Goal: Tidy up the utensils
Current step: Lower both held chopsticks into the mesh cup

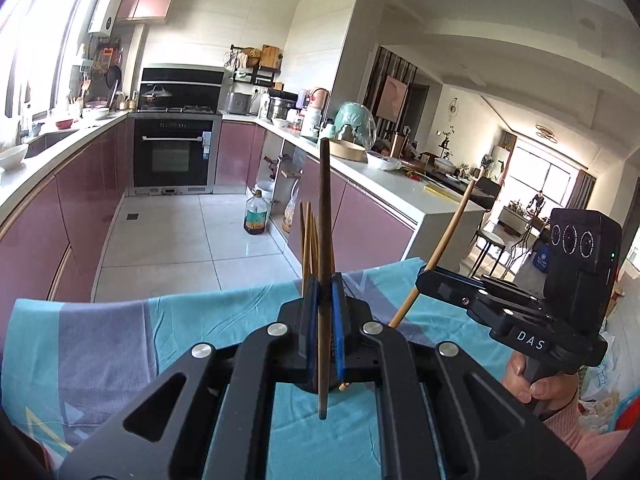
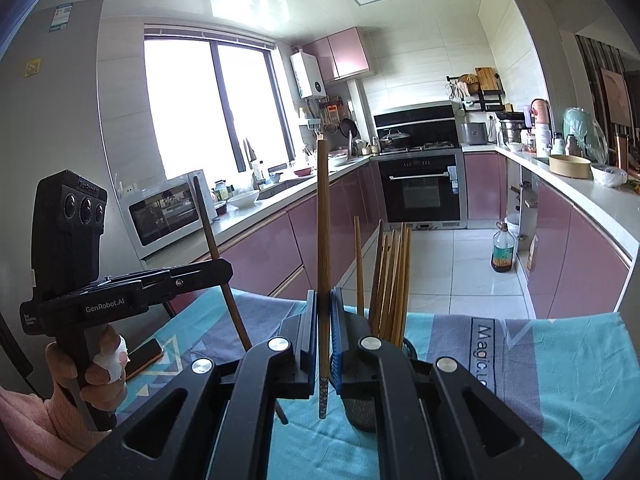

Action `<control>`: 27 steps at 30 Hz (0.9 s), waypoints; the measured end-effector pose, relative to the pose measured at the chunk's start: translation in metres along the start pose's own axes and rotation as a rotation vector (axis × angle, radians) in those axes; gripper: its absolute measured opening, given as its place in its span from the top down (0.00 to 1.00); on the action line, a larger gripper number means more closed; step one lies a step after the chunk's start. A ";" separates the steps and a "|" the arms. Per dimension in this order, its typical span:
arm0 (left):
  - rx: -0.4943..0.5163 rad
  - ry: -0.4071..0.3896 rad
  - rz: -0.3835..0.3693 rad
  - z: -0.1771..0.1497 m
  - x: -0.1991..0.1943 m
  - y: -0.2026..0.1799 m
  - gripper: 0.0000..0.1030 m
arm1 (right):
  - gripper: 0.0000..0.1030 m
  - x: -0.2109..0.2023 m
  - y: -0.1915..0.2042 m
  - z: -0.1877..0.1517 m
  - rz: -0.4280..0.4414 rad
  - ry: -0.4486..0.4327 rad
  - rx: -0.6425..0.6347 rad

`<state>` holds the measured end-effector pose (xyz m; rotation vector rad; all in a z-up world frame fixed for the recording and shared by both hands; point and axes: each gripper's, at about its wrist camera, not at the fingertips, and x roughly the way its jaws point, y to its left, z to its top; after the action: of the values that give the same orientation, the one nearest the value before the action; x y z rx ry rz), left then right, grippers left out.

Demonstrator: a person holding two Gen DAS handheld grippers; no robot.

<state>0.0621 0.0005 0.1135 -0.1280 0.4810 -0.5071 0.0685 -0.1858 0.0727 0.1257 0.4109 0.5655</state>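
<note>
My left gripper (image 1: pixel 325 292) is shut on a dark brown chopstick (image 1: pixel 326 208) that stands upright between its blue pads. Just behind it rise the tips of several light wooden chopsticks (image 1: pixel 307 240). To the right, my right gripper (image 1: pixel 425 276) holds a light chopstick (image 1: pixel 448 240) tilted to the right. In the right wrist view my right gripper (image 2: pixel 324 304) is shut on that light chopstick (image 2: pixel 323 232), whose lower end is patterned. Several chopsticks (image 2: pixel 394 276) stand in a dark mesh holder (image 2: pixel 360 410) close on its right. My left gripper (image 2: pixel 226 270) shows at the left with the dark chopstick (image 2: pixel 212 232).
A teal and grey cloth (image 1: pixel 180 328) covers the table (image 2: pixel 560 368) under both grippers. A phone (image 2: pixel 144 356) lies on it at the left. Beyond the table edge are the tiled kitchen floor, pink cabinets and an oil bottle (image 2: pixel 504 252). A person's hands grip both handles.
</note>
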 end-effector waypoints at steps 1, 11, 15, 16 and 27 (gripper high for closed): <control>0.005 -0.007 0.000 0.003 -0.001 -0.002 0.93 | 0.95 0.000 -0.001 0.002 -0.001 -0.003 -0.001; 0.020 -0.052 -0.008 0.036 0.007 -0.008 0.93 | 0.95 0.002 -0.009 0.018 -0.011 -0.035 -0.004; 0.019 -0.055 -0.007 0.043 0.015 -0.010 0.93 | 0.95 0.005 -0.013 0.021 -0.020 -0.043 -0.001; 0.017 -0.055 -0.006 0.043 0.018 -0.011 0.93 | 0.95 0.005 -0.014 0.021 -0.022 -0.043 0.000; 0.003 0.000 0.020 0.036 0.052 -0.002 0.93 | 0.95 0.022 -0.025 0.017 -0.057 -0.021 0.014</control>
<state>0.1183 -0.0267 0.1244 -0.1198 0.4811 -0.4883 0.1047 -0.1945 0.0746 0.1328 0.3968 0.5053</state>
